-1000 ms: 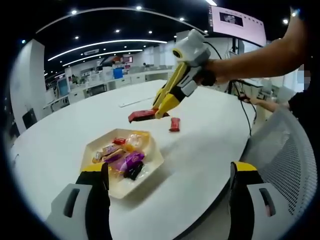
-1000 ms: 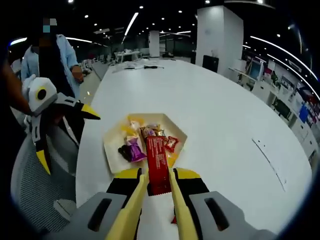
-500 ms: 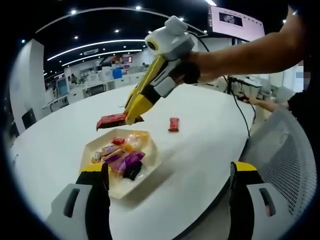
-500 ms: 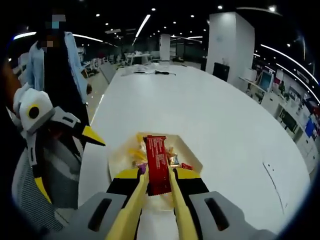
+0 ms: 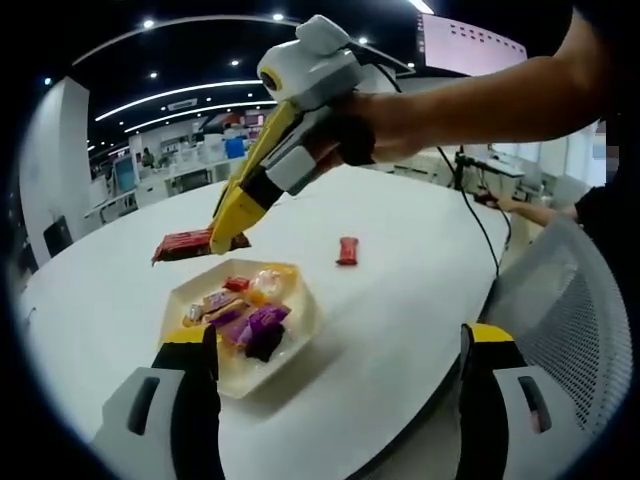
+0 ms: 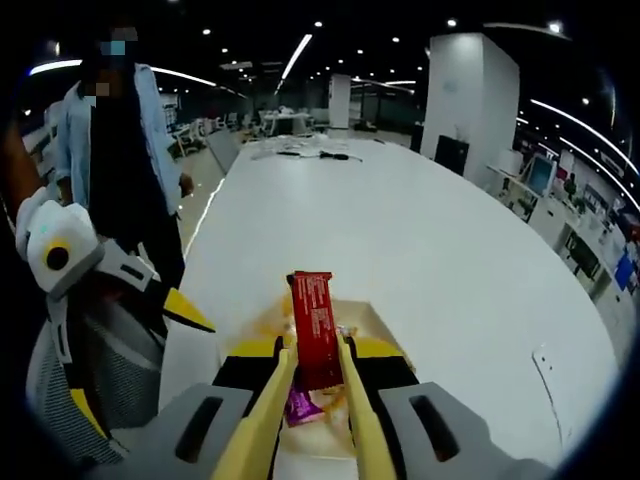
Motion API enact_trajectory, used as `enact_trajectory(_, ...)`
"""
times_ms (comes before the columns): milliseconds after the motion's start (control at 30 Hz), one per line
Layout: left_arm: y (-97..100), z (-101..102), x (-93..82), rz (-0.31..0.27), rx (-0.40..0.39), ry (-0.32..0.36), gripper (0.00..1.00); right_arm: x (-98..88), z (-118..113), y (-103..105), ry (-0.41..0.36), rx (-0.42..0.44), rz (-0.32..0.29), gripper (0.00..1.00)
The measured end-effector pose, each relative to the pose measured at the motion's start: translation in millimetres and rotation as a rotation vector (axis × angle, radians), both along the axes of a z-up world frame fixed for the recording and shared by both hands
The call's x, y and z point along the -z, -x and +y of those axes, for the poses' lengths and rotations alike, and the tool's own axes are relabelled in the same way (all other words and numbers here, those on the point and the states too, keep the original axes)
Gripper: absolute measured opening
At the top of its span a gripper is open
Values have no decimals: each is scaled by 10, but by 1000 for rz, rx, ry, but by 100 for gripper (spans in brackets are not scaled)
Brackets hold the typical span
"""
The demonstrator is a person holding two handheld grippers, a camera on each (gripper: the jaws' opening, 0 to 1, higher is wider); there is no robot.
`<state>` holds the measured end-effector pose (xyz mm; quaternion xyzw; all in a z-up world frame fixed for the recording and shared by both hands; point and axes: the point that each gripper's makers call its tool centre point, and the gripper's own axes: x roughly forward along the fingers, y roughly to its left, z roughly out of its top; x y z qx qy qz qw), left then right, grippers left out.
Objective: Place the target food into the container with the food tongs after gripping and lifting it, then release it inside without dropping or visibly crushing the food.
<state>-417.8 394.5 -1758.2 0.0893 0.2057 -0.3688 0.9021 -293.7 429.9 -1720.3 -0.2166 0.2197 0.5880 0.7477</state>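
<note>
Grip: right gripper [image 6: 315, 350] has its jaws pinched on the red snack bar [image 6: 315, 325]; in the left gripper view the same gripper [image 5: 232, 232] comes in from the upper right, holding the bar [image 5: 185, 244] at its tip.
Left gripper: its jaws rise from the bottom corners of its own view, spread wide with nothing between them [image 5: 338, 345]; in the right gripper view it [image 6: 150, 330] sits at the left edge.
Bar axis: long side runs forward along the right gripper's jaws, one end sticking out past the tips.
Key relation: container [image 5: 300, 330], a pale tray on the white table [image 5: 400, 260], lies lower centre in the left gripper view; the bar hangs above and upper left of its far rim, seemingly past the tray more than over it. To my eye the bar must come back over the tray and down before letting go.
Tray contents: wrapped sweets [image 5: 250, 322], purple, yellow and red.
Stray piece: a small red wrapper [image 5: 347, 250] lies on the table, apart from the tray.
Hidden: in the right gripper view the tray [image 6: 385, 325] is mostly covered by the jaws and bar; height of the bar above the table is hard to judge.
</note>
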Motion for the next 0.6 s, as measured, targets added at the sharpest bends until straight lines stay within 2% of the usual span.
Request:
enact_trajectory(133,-7,3,-4,-1,-2,2,97,-12,13,-17,-1,-5,-22,27)
enact_trajectory(600,-1,-2,0,1,-1,-1,97,-88,-89,-63,-18,8,-20,29)
